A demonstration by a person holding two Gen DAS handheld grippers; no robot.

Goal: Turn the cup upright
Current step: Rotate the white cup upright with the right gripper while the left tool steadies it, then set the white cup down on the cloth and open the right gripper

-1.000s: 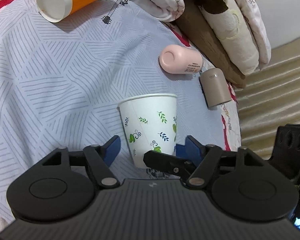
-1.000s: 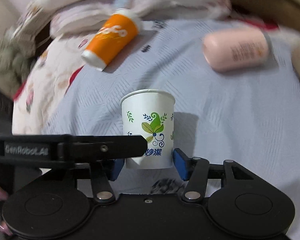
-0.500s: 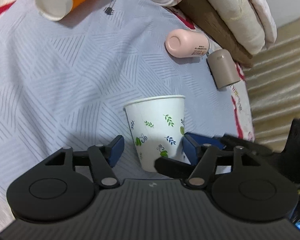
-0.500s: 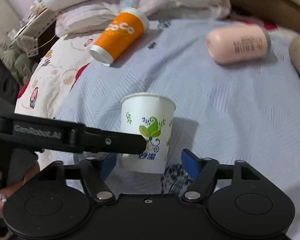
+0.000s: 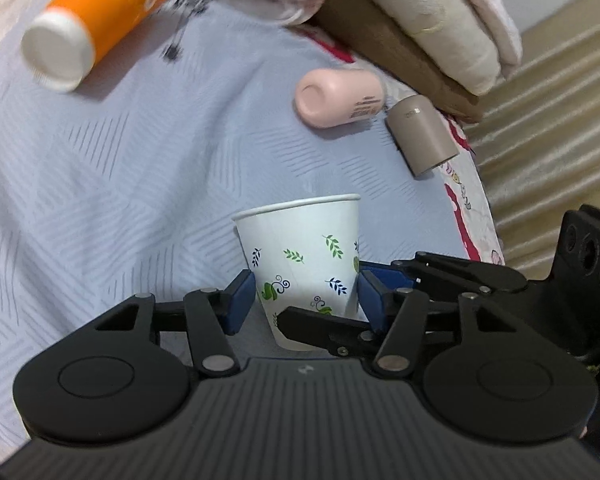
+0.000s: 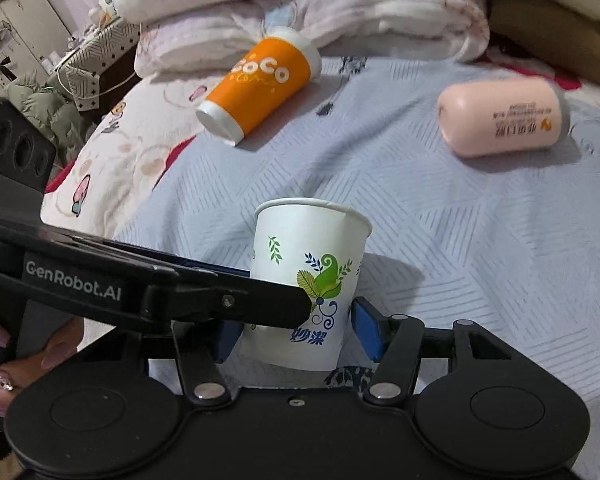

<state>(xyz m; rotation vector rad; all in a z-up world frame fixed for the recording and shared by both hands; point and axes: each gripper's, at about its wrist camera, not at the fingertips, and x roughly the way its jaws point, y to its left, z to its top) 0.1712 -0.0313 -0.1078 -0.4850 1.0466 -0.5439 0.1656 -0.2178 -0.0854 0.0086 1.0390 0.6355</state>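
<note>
A white paper cup [image 5: 304, 252] with green leaf prints stands upright, rim up, on the light blue bedspread [image 5: 120, 184]; it also shows in the right wrist view [image 6: 308, 280]. My left gripper [image 5: 306, 300] brackets its lower half, blue pads close to both sides with a thin gap. My right gripper [image 6: 296, 332] also brackets the cup base from another side, pads slightly off the wall. The left gripper's finger crosses in front of the cup in the right wrist view.
An orange cup [image 6: 260, 88] lies on its side at the back left. A pink bottle [image 6: 500, 120] and a taupe cylinder [image 5: 420, 136] lie at the back right. Folded quilts [image 6: 300, 8] are piled behind. The bed edge drops off at the right.
The left gripper's pads have closed in nearer the cup. The right gripper has drawn closer to the cup and tilted. The cup stays upright in the same spot.
</note>
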